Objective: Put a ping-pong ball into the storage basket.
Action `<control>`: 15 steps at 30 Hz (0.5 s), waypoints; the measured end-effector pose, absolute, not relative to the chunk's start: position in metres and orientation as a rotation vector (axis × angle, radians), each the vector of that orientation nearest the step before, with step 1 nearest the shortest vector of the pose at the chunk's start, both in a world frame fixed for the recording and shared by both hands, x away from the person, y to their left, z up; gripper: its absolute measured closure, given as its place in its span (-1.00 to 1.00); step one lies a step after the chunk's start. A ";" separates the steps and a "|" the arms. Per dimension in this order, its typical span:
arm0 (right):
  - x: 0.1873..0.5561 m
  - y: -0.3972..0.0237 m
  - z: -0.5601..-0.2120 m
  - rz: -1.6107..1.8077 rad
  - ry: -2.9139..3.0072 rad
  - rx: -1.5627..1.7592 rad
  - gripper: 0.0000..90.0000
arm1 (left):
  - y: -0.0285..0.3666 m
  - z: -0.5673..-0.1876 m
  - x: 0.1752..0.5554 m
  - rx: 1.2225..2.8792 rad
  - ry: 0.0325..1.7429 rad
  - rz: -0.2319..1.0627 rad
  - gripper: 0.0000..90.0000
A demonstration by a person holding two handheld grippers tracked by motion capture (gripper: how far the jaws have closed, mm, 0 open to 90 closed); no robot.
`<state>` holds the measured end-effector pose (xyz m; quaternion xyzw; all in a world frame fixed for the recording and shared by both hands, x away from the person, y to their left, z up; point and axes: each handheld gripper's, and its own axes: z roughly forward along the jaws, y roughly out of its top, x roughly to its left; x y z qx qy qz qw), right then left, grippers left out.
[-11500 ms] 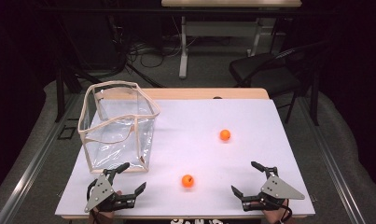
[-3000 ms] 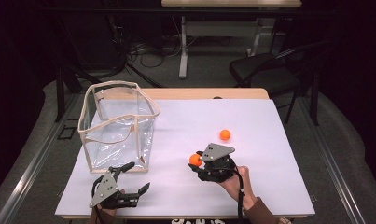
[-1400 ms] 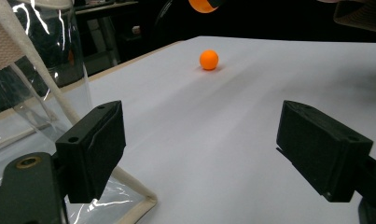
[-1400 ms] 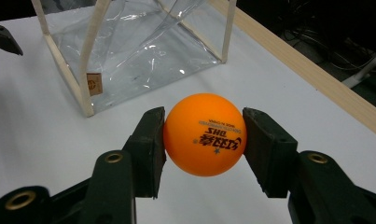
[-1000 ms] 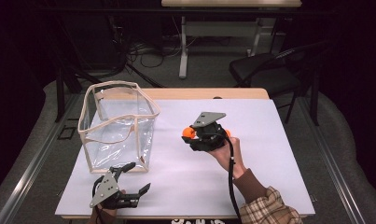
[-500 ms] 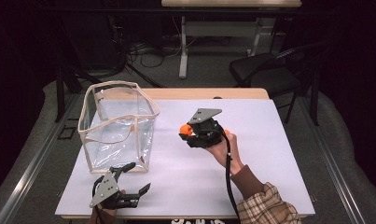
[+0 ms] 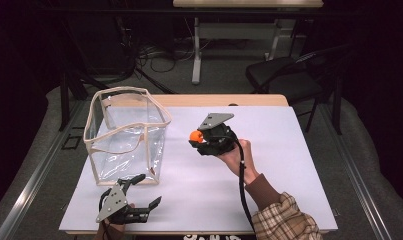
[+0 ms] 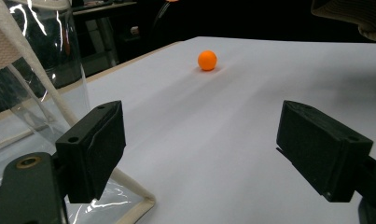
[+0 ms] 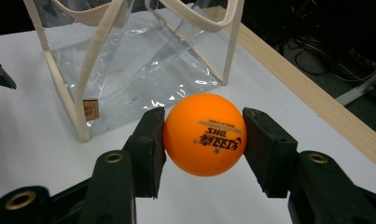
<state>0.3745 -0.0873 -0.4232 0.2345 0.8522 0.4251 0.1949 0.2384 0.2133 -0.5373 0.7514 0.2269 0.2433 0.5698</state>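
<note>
My right gripper is shut on an orange ping-pong ball and holds it above the middle of the white table, just right of a clear plastic bag with beige trim. In the right gripper view the ball sits squeezed between both pads, and the open-topped bag stands beyond it. My left gripper rests open near the front left edge, close to the bag's front corner. A second orange ball lies on the table far ahead of the left gripper, whose jaws hold nothing.
A bare wooden strip runs along the table's far edge. Beyond it are a dark chair, cables and a desk leg on the floor. A plaid sleeve reaches in from the front right.
My right gripper has carried the ball off the table surface, farther from the front edge, and a little leftward toward the bag. The left gripper has stayed put.
</note>
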 end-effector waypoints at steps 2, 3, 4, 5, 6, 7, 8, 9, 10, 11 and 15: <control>0.375 -0.087 -0.423 1.191 2.389 0.658 0.12 | 0.213 -0.537 0.238 1.763 0.534 0.571 -0.66; 0.376 -0.087 -0.423 1.189 2.391 0.657 0.12 | 0.213 -0.537 0.238 1.763 0.535 0.568 -0.66; 0.376 -0.087 -0.422 1.189 2.389 0.655 0.12 | 0.213 -0.537 0.238 1.763 0.535 0.569 -0.66; 0.376 -0.087 -0.422 1.189 2.387 0.654 0.12 | 0.213 -0.537 0.238 1.763 0.534 0.569 -0.66; 0.376 -0.087 -0.422 1.189 2.387 0.655 0.12 | 0.213 -0.537 0.238 1.763 0.535 0.568 -0.66; 0.377 -0.087 -0.422 1.189 2.390 0.655 0.12 | 0.213 -0.537 0.238 1.763 0.535 0.568 -0.66; 0.377 -0.086 -0.423 1.187 2.390 0.657 0.12 | 0.213 -0.537 0.238 1.764 0.534 0.567 -0.66; 0.377 -0.086 -0.423 1.187 2.391 0.659 0.12 | 0.213 -0.537 0.238 1.766 0.533 0.566 -0.66; 0.378 -0.086 -0.423 1.188 2.393 0.659 0.12 | 0.213 -0.537 0.238 1.764 0.534 0.568 -0.66; 0.379 -0.086 -0.423 1.191 2.391 0.659 0.12 | 0.213 -0.537 0.238 1.766 0.533 0.565 -0.66; 0.380 -0.085 -0.422 1.194 2.390 0.657 0.12 | 0.213 -0.537 0.239 1.766 0.532 0.565 -0.66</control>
